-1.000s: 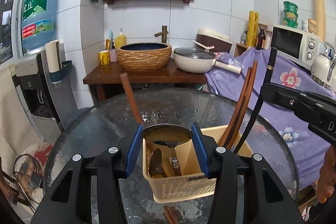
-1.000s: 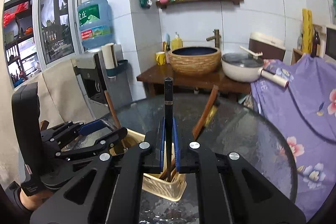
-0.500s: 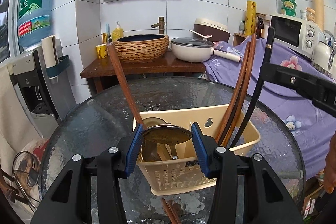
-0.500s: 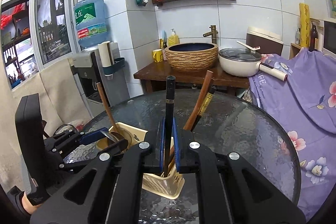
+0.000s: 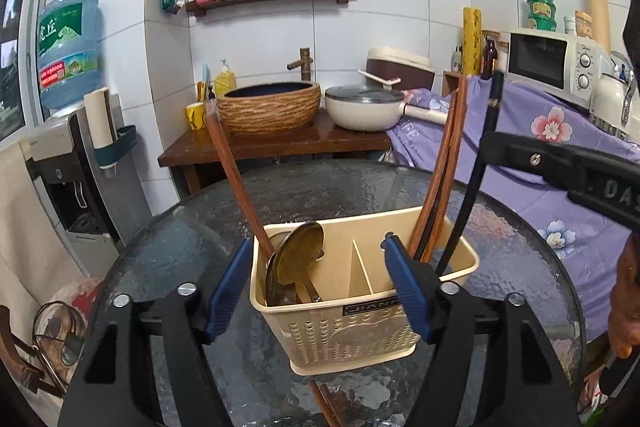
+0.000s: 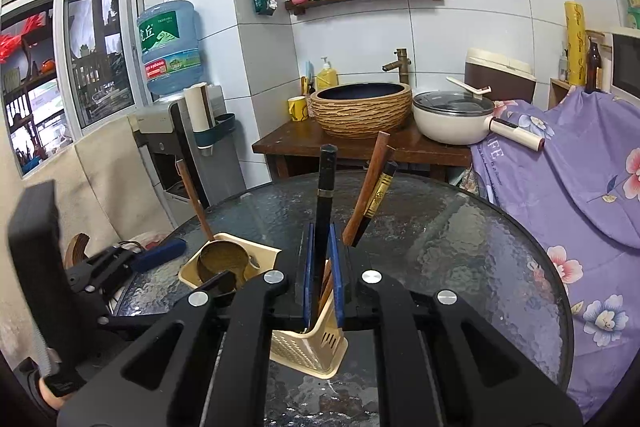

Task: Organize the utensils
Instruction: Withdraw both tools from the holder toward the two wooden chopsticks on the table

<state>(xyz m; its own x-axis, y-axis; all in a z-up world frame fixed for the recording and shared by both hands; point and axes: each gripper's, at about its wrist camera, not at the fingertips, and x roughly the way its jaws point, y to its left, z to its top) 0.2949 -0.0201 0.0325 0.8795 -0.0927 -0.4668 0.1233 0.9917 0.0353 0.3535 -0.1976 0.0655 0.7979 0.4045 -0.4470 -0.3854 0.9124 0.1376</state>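
Note:
A beige utensil basket [image 5: 360, 323] stands on the round glass table [image 5: 328, 195]; it also shows in the right wrist view [image 6: 308, 347]. Its left compartment holds a brass ladle [image 5: 298, 259] with a long wooden handle, lying loose. My left gripper [image 5: 316, 287] is open, its blue pads either side of the basket's left part. Brown chopsticks [image 5: 444, 179] lean in the right compartment. My right gripper [image 6: 320, 267] is shut on a black chopstick [image 6: 323, 195], held upright with its lower end in the basket's right compartment; the chopstick also shows in the left wrist view [image 5: 476, 179].
A wooden stand behind the table carries a woven basin [image 5: 268, 107] and a white pan [image 5: 364, 107]. A water dispenser [image 5: 68, 163] stands at left. A purple flowered cloth [image 5: 560, 155] covers the counter at right, with a microwave [image 5: 556, 59]. More chopsticks [image 5: 326, 407] lie on the table in front of the basket.
My left gripper has let go of the ladle, opened wide and drawn back; the ladle now rests in the basket. My right gripper has kept hold of the black chopstick and lowered it slightly.

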